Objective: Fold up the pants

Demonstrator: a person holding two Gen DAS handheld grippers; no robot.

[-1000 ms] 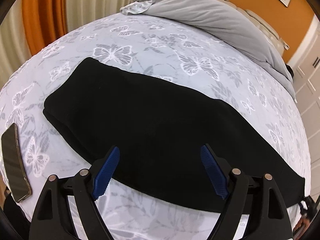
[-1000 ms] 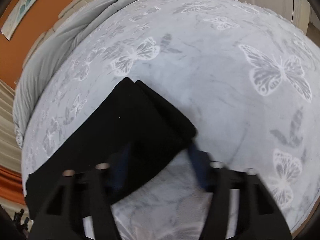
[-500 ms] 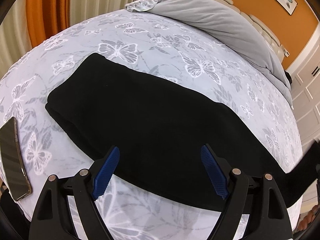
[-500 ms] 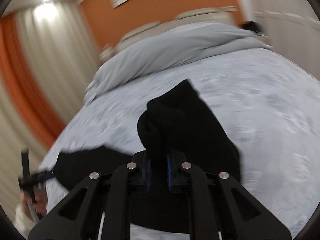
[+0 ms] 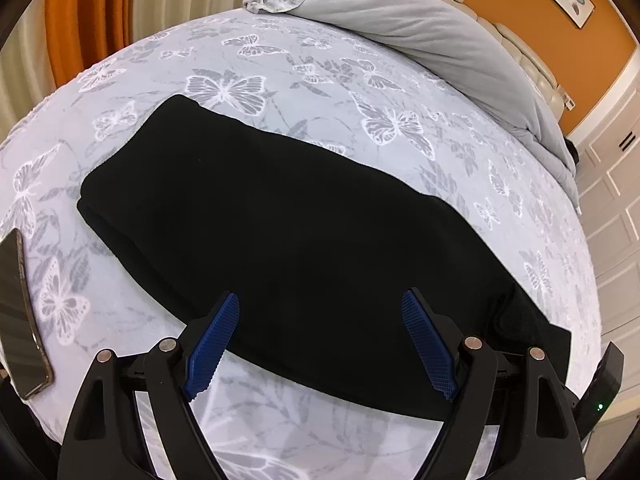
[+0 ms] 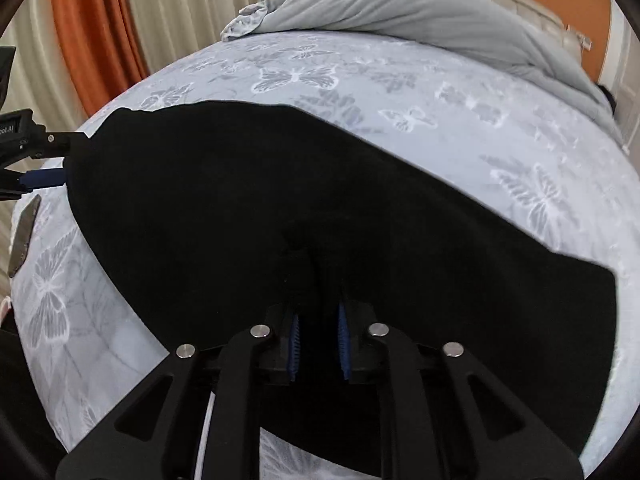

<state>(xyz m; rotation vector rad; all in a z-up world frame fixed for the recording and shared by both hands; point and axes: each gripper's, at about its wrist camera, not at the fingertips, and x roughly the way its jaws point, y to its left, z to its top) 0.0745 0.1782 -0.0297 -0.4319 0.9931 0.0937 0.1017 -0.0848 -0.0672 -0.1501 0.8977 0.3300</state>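
- A smartphone point(image 5: 20, 312) lies flat on the bed, well off to the left of the left gripper point(image 5: 320, 344), near the mattress edge; it shows again as a thin sliver point(image 6: 24, 236) at the left of the right wrist view.
- The left gripper hangs over the near edge of the black pants point(image 5: 288, 232) with its blue pads point(image 5: 212, 348) standing wide apart; nothing is between them, and the cloth lies below and ahead of the tips.
- The pants stretch as one long dark band across the butterfly-print bedsheet point(image 5: 380, 92), from ahead-left of the left gripper out past its right finger.
- In the right wrist view the left gripper point(image 6: 36, 164) shows at the far left, level with the left end of the pants point(image 6: 224, 200).
- The right gripper point(image 6: 318, 320) has its blue pads point(image 6: 295, 340) drawn close together, clamped on a bunched fold of the pants; the cloth spreads out ahead of it and to both sides.
- A grey duvet point(image 6: 420, 4) is heaped at the far end of the bed, beyond and to the right of both grippers.
- Orange and cream curtains point(image 5: 88, 20) hang far ahead-left.
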